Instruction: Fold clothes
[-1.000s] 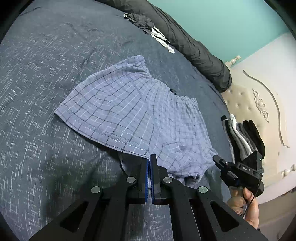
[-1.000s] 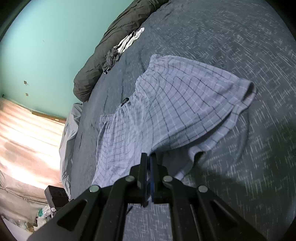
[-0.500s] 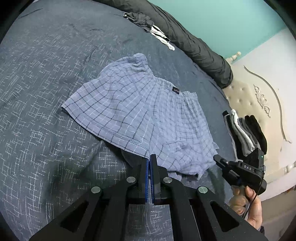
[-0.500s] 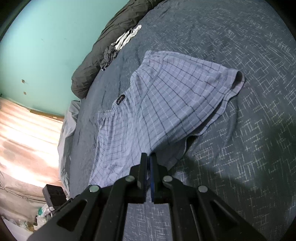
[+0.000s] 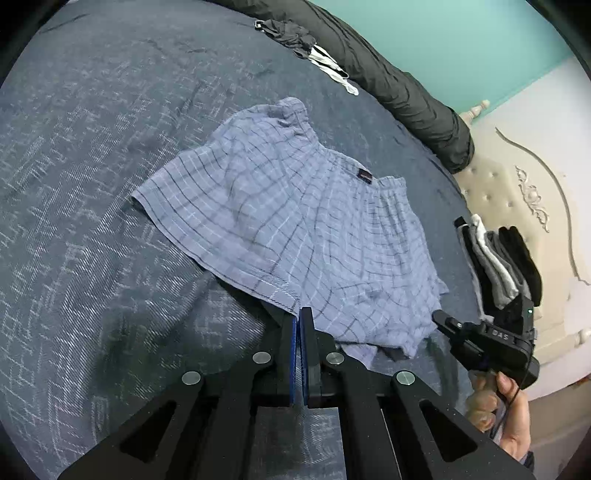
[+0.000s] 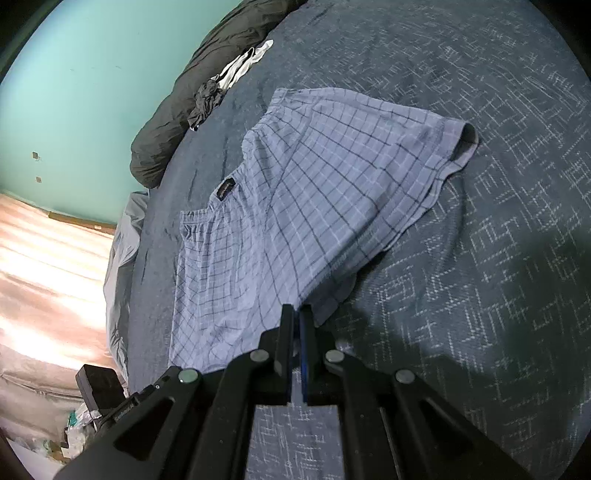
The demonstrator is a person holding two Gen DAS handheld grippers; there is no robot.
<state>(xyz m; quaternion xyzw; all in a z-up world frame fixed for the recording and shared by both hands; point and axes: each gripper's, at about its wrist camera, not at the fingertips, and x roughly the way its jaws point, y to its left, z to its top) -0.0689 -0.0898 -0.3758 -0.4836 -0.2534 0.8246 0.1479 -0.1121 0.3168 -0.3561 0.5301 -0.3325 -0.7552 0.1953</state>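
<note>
- Both views are evenly lit and moderately bright, with strong fisheye bending and black vignetted corners.
- The bedspread (image 6: 480,258) carries soft dark shadows at right and below the garment's edge.
- The floor (image 6: 44,266) at left is blown out by pinkish glare.
- The left-wrist view is sharp; the right-wrist view is slightly smeared.

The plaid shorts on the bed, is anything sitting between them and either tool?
Nothing visible. The left tool and the right tool are both shut right at the near hem of the plaid shorts. The folded pile and the dark clothes lie off to the sides.
</note>
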